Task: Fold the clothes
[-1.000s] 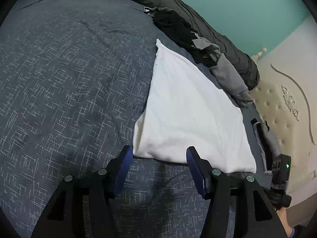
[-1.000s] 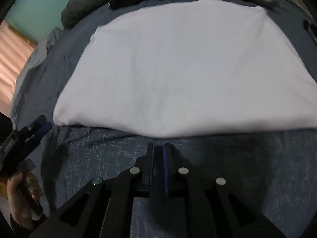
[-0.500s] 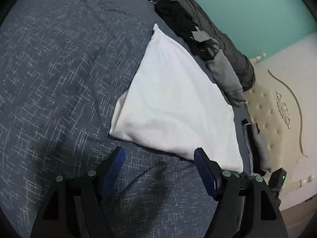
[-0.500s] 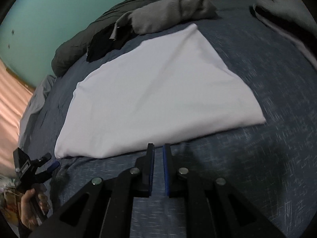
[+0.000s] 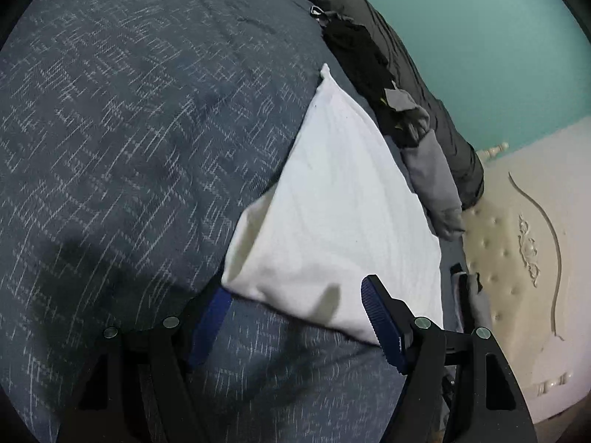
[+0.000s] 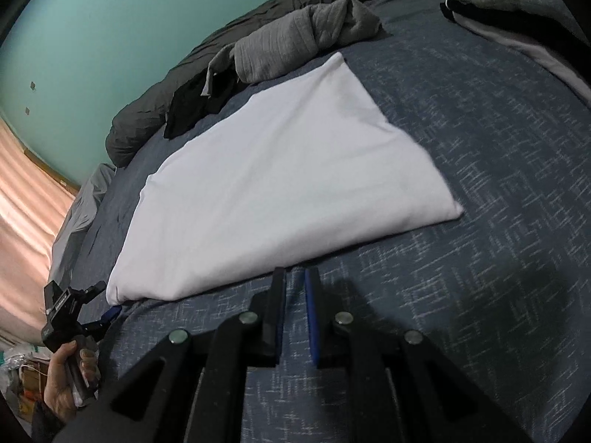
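Several grey clothes [image 6: 295, 42] lie beyond white garment [image 6: 280, 192]

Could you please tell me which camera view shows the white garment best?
The right wrist view: the white garment lies there whole and flat on the bedspread, all edges unobstructed. In the left wrist view the garment is foreshortened, and the left gripper has its fingers covering part of the near edge.

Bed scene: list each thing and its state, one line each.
white garment: folded, flat on the bedspread.
grey garment: crumpled, unfolded.
black garment: crumpled, unfolded.
left claw: open, at the white garment's near edge.
right claw: nearly shut, empty.
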Demonstrator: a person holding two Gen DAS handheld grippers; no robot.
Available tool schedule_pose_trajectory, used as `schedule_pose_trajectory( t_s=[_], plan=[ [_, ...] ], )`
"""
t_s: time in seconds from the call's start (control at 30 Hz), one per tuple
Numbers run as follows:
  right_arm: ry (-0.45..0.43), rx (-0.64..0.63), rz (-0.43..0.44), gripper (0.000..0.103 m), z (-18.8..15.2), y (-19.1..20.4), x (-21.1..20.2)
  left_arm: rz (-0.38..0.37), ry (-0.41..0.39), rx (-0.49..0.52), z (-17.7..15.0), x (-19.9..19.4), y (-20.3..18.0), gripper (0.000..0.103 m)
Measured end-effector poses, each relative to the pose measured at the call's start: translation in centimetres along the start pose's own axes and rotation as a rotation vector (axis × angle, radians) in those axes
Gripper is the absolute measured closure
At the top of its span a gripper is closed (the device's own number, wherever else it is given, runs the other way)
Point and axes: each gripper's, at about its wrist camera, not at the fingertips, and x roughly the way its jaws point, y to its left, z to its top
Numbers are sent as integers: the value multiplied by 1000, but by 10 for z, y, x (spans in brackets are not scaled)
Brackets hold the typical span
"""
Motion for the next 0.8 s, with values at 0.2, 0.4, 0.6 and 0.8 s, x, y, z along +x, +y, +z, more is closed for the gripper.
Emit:
schedule_pose_trajectory(
  t_s=[0.2,0.4,0.6,0.8],
  plan=[
    [-7,14,-13,90,0,-8,1,-11,-13,29,-1,6,-7,56],
    [-18,70,12,89,2,-19,-1,-39,-30,68,0,4,-18,82],
    [-23,79,-1,88,3,-26,-4,-59,-47,123,7,-3,-37,92],
    [-39,125,9,88,5,-39,-11,-81,-45,171,15,-4,-70,93]
  ],
)
